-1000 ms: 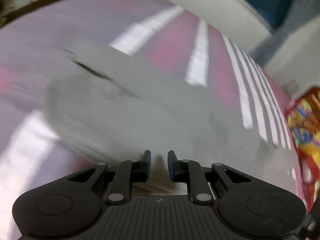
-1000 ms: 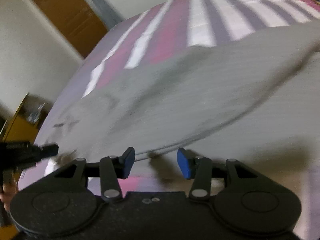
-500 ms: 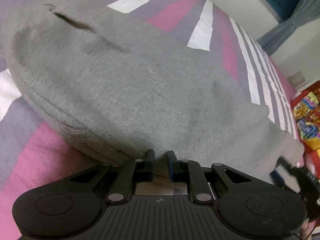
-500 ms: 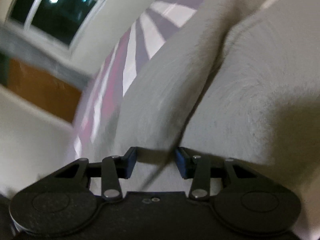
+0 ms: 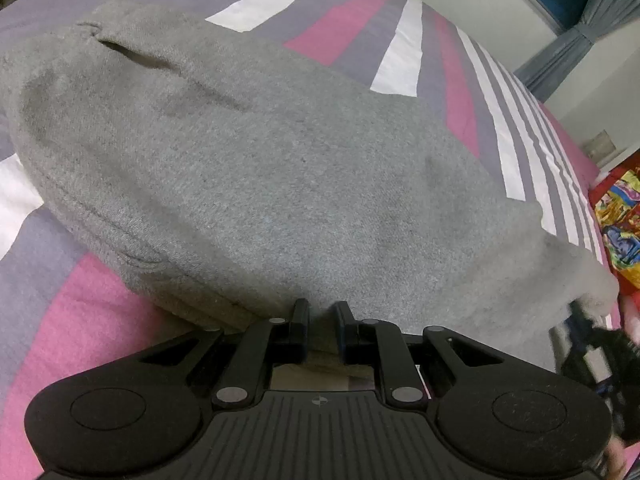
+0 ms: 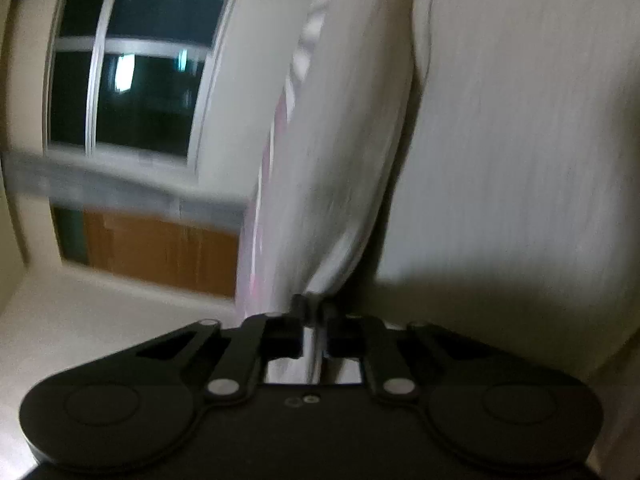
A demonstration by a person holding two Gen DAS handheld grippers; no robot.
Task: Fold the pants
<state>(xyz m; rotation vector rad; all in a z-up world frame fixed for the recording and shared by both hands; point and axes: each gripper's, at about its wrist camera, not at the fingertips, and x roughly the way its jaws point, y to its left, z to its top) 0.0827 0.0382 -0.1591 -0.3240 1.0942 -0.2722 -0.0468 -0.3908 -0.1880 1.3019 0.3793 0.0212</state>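
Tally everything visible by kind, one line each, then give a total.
Grey pants: 1
Striped bedspread: 1
Tools: 2, the left tool and the right tool, each closed on a fold of the pants
Colourful printed item at the bed's edge: 1
Window: 1
Total: 6

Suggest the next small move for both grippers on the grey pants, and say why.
Probably lift both ends together and carry them over. The left gripper is shut on the near edge of the grey pants, which lie on the striped bedspread; the right gripper pinches a fold.
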